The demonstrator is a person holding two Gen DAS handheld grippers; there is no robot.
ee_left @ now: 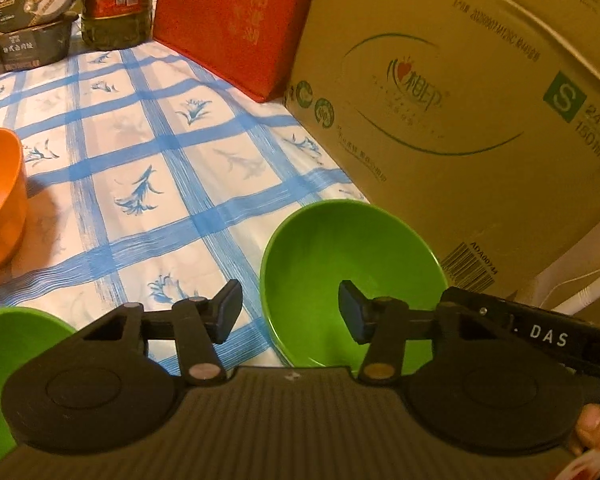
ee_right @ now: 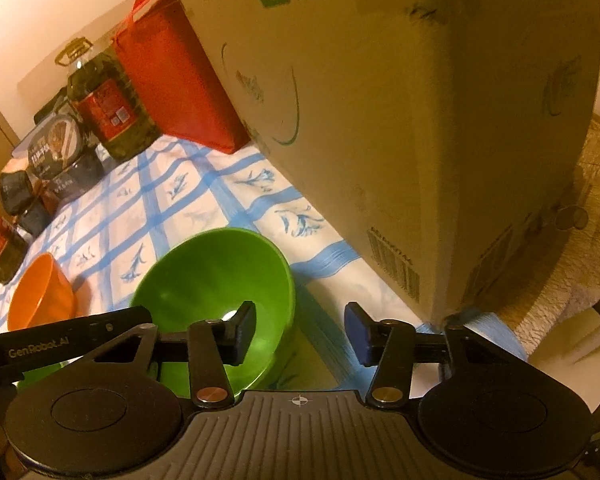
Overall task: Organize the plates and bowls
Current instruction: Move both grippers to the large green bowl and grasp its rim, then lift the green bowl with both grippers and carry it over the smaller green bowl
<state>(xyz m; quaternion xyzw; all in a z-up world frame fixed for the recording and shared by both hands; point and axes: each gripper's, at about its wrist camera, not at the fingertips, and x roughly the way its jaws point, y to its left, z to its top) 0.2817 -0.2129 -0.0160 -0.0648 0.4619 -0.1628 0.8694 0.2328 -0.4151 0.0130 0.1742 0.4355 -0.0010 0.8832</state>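
Observation:
A green bowl (ee_left: 352, 264) stands upright on the blue-checked tablecloth (ee_left: 148, 152) next to a big cardboard box. My left gripper (ee_left: 290, 312) is open, its left finger outside the bowl's near-left rim and its right finger over the inside. A second green bowl (ee_left: 8, 352) sits at the lower left, and an orange bowl (ee_left: 0, 200) at the left edge. In the right wrist view the green bowl (ee_right: 220, 280) lies under my open right gripper (ee_right: 300, 334), whose left finger is over the bowl. The orange bowl (ee_right: 40, 296) is at its left.
A large cardboard box (ee_left: 460, 100) and a red bag (ee_left: 236, 20) wall the right and back. An oil bottle (ee_left: 116, 0) and stacked food containers (ee_left: 32, 12) stand at the far left. The table edge and a white chair (ee_right: 572, 344) lie right of the box.

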